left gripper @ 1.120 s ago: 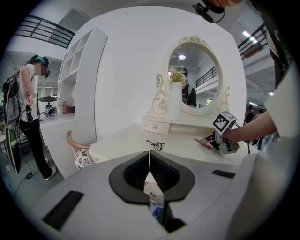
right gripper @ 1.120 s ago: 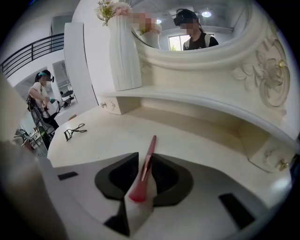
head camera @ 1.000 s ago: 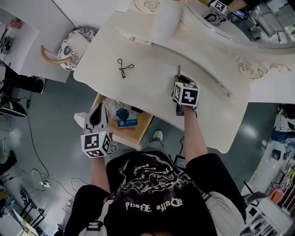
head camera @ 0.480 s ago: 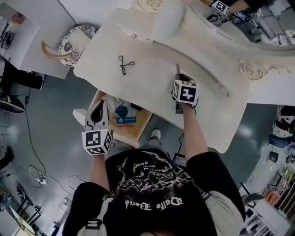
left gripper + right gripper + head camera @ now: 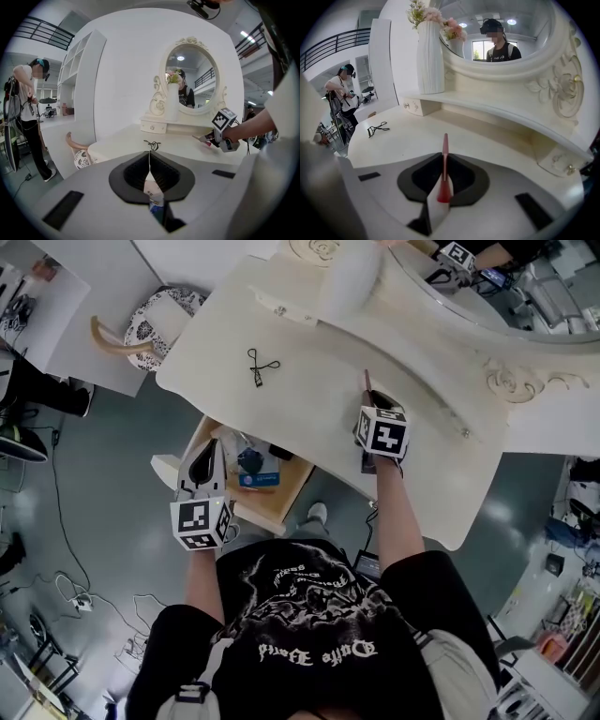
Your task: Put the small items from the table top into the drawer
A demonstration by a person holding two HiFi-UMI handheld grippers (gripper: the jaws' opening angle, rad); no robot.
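A thin red stick (image 5: 365,381) lies on the cream dressing table (image 5: 309,418), pointing away from me. My right gripper (image 5: 368,396) is shut on it; in the right gripper view the red stick (image 5: 445,150) runs up between the closed jaws of the right gripper (image 5: 442,183). A black eyelash curler (image 5: 261,365) lies further left on the table top, and the curler (image 5: 376,129) shows there too. My left gripper (image 5: 200,468) hangs shut and empty over the open wooden drawer (image 5: 281,500), which holds a blue item (image 5: 251,467) and other small things. The left gripper (image 5: 149,164) has its jaws touching.
A white ribbed vase (image 5: 430,56) with flowers and a small drawer box (image 5: 417,107) stand at the table's back, under an oval mirror (image 5: 501,37). A patterned chair (image 5: 150,324) stands left of the table. Another person (image 5: 28,103) stands far left.
Both grippers stay almost where they were; the right one remains at the red stick. The view has shifted slightly.
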